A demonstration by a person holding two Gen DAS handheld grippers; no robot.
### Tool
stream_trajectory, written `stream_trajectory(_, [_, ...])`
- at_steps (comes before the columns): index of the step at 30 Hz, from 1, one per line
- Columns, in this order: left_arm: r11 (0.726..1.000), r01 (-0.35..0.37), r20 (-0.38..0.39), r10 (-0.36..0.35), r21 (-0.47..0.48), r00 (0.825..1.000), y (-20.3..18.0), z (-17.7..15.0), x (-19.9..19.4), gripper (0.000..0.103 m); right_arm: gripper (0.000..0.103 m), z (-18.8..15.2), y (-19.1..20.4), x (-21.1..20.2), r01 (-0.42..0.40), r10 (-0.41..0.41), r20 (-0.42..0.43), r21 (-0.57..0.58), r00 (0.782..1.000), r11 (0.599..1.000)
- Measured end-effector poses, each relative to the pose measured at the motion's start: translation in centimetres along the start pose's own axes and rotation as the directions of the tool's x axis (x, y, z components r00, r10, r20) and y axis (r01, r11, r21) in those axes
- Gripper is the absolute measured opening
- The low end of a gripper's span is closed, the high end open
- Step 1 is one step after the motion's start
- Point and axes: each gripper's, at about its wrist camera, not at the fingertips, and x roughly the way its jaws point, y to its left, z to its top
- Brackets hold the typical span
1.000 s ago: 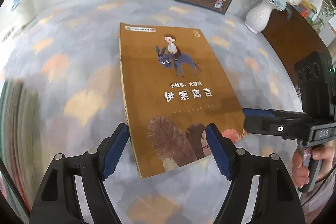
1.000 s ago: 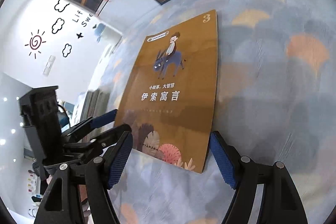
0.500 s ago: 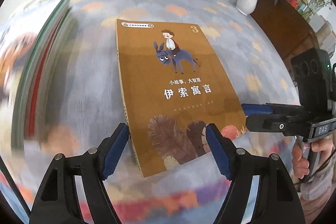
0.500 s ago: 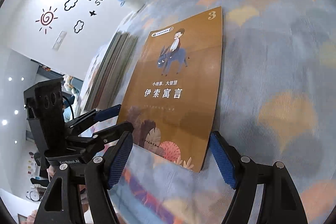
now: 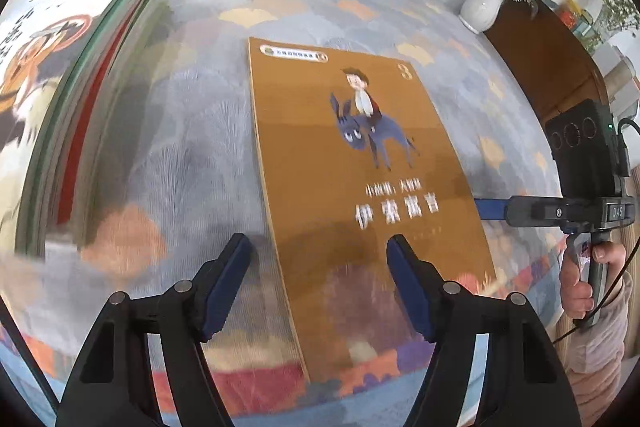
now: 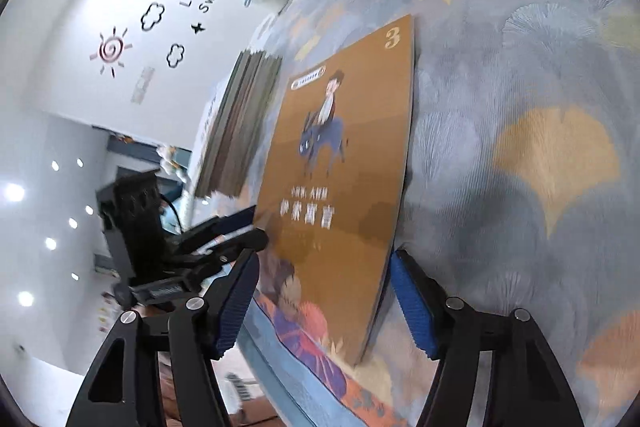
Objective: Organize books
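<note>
The orange book (image 5: 360,195) lies flat on the patterned carpet (image 5: 192,131), its near end at the carpet's near edge; a stack of books (image 5: 72,99) rests along the carpet's left edge. The left gripper (image 5: 320,283) straddles the book's near left corner, jaws closing, pads not touching; the right gripper (image 6: 324,301) straddles the near right corner likewise, jaws closing, still unclamped.

"3" on orange book (image 6: 340,163), "Life is Sweet" on wall (image 6: 80,99)

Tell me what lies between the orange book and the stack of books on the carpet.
Only bare patterned carpet separates the orange book from the stack of books; the left wrist view shows this.
</note>
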Motion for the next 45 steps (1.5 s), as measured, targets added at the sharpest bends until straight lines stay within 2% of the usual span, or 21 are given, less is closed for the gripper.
stream_trajectory(5, [0.999,-0.027,0.019,0.027,0.023,0.999,-0.3,1.4,0.9,0.066,0.065,1.4,0.0,0.7,-0.007,0.007,-0.017,-0.021,1.000,1.000])
stream_trajectory(8, [0.997,-0.072,0.055,0.071,0.011,0.996,-0.1,1.8,1.1,0.053,0.061,2.4,-0.1,1.0,-0.008,0.008,-0.014,-0.031,1.000,0.999])
stream_trajectory(11, [0.997,-0.081,0.090,0.081,0.001,0.993,0.4,2.0,1.1,0.048,0.040,3.0,-0.8,1.0,0.021,-0.022,-0.002,-0.038,1.000,0.999])
stream_trajectory(13, [0.996,-0.089,0.103,0.089,-0.005,0.991,0.4,2.1,1.2,0.048,0.010,3.3,-2.1,1.0,0.031,-0.031,0.022,-0.011,0.999,0.999])
stream_trajectory(15, [0.994,-0.109,0.111,0.109,-0.002,0.988,0.2,2.4,1.4,0.048,0.007,3.4,-3.2,0.9,-0.019,0.016,0.064,0.045,0.998,0.999])
stream_trajectory(19, [0.994,-0.105,0.104,0.107,-0.020,0.989,0.5,2.7,1.3,0.047,0.010,3.1,-1.7,0.9,0.068,-0.067,0.096,-0.007,0.993,0.998])
stream_trajectory(21, [0.995,-0.098,0.089,0.099,-0.018,0.991,0.5,2.9,1.2,0.047,0.014,3.0,-1.2,0.9,0.086,-0.085,0.098,-0.003,0.992,0.996])
stream_trajectory(25, [0.996,-0.081,0.066,0.082,-0.025,0.994,0.5,2.9,0.8,0.047,0.016,2.8,0.4,0.8,0.152,-0.146,0.097,-0.054,0.985,0.987])
stream_trajectory(29, [0.998,-0.065,0.065,0.065,0.000,0.996,0.1,3.1,-0.2,0.047,0.016,2.5,2.0,0.2,0.138,-0.130,0.099,-0.085,0.987,0.987])
stream_trajectory(38, [0.996,-0.072,0.132,0.064,0.057,0.989,-0.7,4.7,-4.1,0.047,0.017,2.3,7.9,-1.4,0.192,-0.161,0.159,-0.202,0.974,0.960])
stream_trajectory(45, [0.991,-0.118,0.192,0.103,0.068,0.976,0.3,5.9,-7.6,0.048,0.017,3.8,12.3,-0.8,0.219,-0.165,0.196,-0.293,0.966,0.931])
